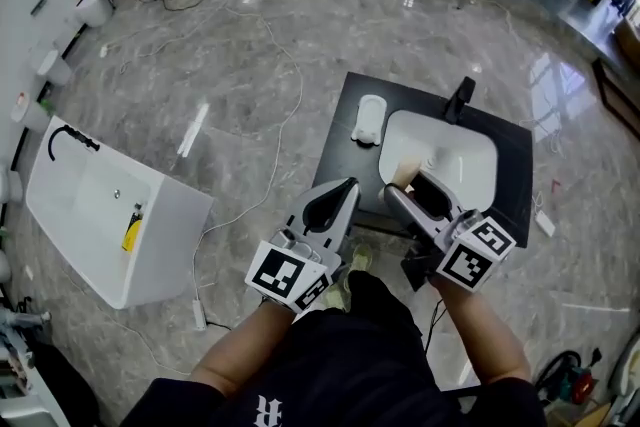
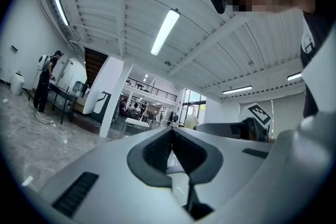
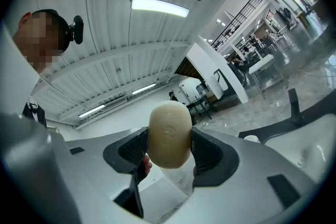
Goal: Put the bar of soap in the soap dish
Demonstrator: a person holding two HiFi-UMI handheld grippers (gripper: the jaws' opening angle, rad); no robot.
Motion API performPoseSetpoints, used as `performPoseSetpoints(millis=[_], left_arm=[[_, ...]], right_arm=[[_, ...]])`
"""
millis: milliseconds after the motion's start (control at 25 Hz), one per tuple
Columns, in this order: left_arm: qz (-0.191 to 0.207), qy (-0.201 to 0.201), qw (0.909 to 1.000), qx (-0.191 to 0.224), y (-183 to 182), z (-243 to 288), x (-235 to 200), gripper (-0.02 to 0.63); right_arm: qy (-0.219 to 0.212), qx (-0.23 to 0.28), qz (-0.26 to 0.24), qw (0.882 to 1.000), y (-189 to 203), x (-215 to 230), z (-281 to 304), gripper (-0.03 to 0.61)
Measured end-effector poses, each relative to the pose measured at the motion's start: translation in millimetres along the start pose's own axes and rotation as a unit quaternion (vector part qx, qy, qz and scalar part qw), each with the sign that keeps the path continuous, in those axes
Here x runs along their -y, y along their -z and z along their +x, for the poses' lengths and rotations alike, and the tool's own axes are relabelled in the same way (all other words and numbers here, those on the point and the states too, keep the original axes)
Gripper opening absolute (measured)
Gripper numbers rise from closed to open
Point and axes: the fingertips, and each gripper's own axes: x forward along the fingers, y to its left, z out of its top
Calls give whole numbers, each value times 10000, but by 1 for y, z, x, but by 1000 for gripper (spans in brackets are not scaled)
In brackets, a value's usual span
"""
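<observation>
Cream bar of soap clamped between the jaws of the right gripper; left gripper beside it, jaws together, empty.

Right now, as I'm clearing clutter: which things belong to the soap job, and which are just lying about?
Job: bar of soap, held in the right gripper; soap dish on the black counter.
Lying about: white sink on the floor; cable; faucet.
</observation>
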Motion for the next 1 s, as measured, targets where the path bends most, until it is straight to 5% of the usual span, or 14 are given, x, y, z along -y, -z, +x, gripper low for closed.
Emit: performPoseSetpoints(millis=[520, 1000], left_arm=[[129, -5, 9998, -167, 20, 111, -90, 6], [93, 90, 9982, -594, 52, 188, -153, 6]], right_arm=[[305, -143, 203, 9992, -30, 127, 90, 259], [812, -618, 472, 9937, -14, 223, 148, 259]])
